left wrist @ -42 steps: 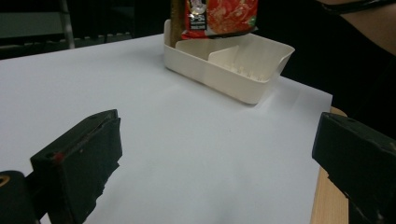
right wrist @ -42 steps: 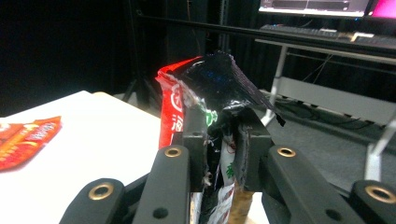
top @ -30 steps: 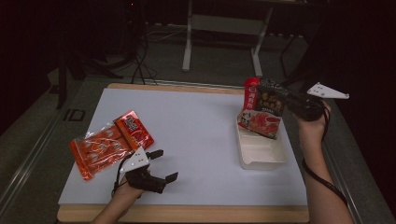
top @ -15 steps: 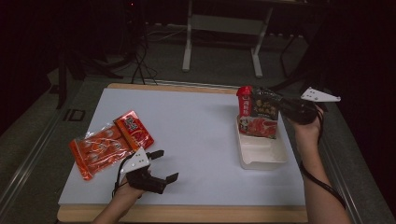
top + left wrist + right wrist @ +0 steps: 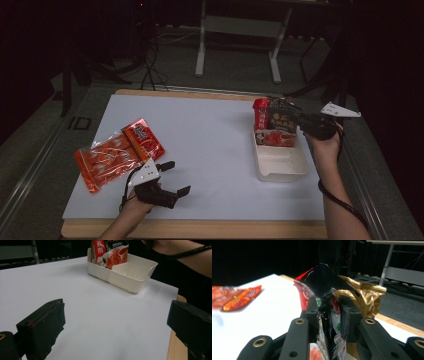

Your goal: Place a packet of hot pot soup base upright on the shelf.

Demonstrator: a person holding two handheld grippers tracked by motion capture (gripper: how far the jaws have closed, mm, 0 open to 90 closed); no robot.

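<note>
My right gripper (image 5: 286, 116) holds a black, red and gold snack packet (image 5: 281, 119) upright, low over the far end of a white tray (image 5: 280, 167). In the right gripper view the crumpled packet (image 5: 324, 282) fills the gap between the jaws of the right gripper (image 5: 329, 312). They have just been opening, and the pads still touch it. A red packet (image 5: 260, 114) stands in the tray beside it. My left gripper (image 5: 178, 177) rests near the table's front edge, open and empty. In the left gripper view the left gripper (image 5: 115, 322) points at the tray (image 5: 130, 280).
An orange snack bag (image 5: 102, 162) and a smaller red packet (image 5: 144, 140) lie flat at the table's left. The tray's near compartment (image 5: 282, 159) holds nothing. The white table top (image 5: 210, 140) ends in a wooden edge (image 5: 200, 229) at the front.
My right hand has come down with the packet, bringing it lower into the tray's far end. The left gripper has not moved.
</note>
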